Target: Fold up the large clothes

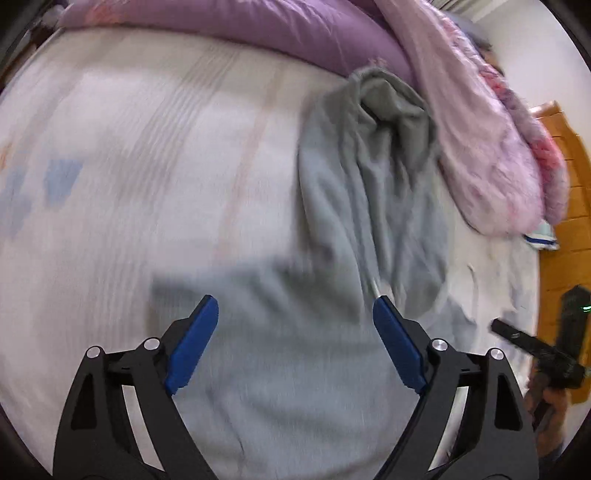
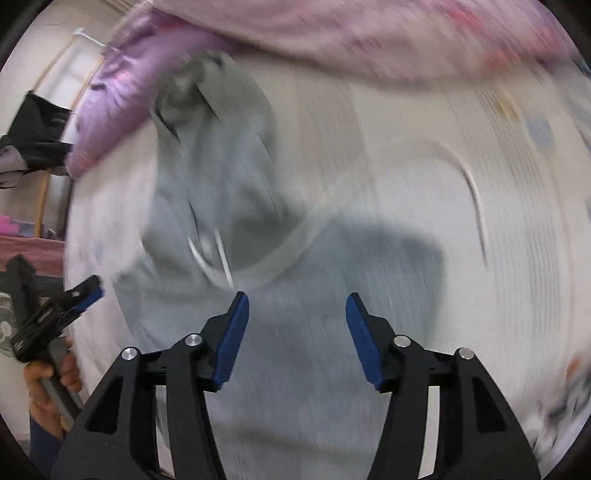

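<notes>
A large pale grey garment (image 1: 343, 236) with a white drawstring lies rumpled on the bed, bunched at its far end against the bedding. In the right wrist view it (image 2: 229, 206) runs from the far left toward the camera. My left gripper (image 1: 295, 306) is open and empty above the near part of the garment. My right gripper (image 2: 297, 299) is open and empty above the garment's near part too. Each gripper shows at the edge of the other's view, the right one (image 1: 532, 343) and the left one (image 2: 62, 306). Both views are motion-blurred.
The bed has a white patterned sheet (image 1: 147, 166). A purple quilt (image 1: 258, 29) and a fluffy pink blanket (image 1: 487, 147) are piled along its far side. An orange wooden door (image 1: 569, 206) stands at the right. Dark clothes (image 2: 33, 125) hang at the left.
</notes>
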A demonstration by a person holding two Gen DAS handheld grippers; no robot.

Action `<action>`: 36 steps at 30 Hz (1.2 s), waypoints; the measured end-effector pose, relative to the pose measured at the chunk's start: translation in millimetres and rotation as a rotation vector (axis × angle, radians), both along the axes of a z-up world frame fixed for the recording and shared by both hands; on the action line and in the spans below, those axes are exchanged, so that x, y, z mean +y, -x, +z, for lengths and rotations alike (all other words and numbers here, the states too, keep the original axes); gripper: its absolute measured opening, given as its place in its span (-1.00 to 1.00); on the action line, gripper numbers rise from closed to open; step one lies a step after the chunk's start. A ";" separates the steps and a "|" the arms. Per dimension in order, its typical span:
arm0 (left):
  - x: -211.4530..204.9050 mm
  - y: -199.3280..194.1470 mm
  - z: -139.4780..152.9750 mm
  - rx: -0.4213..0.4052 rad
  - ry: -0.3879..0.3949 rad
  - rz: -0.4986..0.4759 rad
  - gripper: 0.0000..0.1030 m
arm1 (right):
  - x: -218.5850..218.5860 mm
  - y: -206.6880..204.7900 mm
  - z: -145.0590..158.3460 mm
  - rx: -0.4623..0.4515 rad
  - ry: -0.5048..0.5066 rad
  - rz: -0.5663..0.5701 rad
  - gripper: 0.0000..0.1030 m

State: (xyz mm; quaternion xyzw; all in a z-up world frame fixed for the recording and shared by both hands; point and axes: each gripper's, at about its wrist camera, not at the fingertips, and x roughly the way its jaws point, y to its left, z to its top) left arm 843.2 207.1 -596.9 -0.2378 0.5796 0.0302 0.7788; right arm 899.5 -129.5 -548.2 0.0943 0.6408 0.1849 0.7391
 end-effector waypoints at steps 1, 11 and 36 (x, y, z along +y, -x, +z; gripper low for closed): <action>1.5 -24.7 -3.4 -0.018 -0.022 -0.012 0.67 | 8.3 -24.6 -2.0 -0.034 -0.010 0.011 0.07; 5.9 -179.0 -44.2 -0.040 -0.083 -0.062 0.67 | 85.4 -161.9 -58.4 -0.043 -0.131 -0.012 0.13; -9.1 19.9 58.7 -0.341 -0.124 -0.061 -0.76 | 1.1 21.9 62.9 -0.320 -0.186 0.110 -0.78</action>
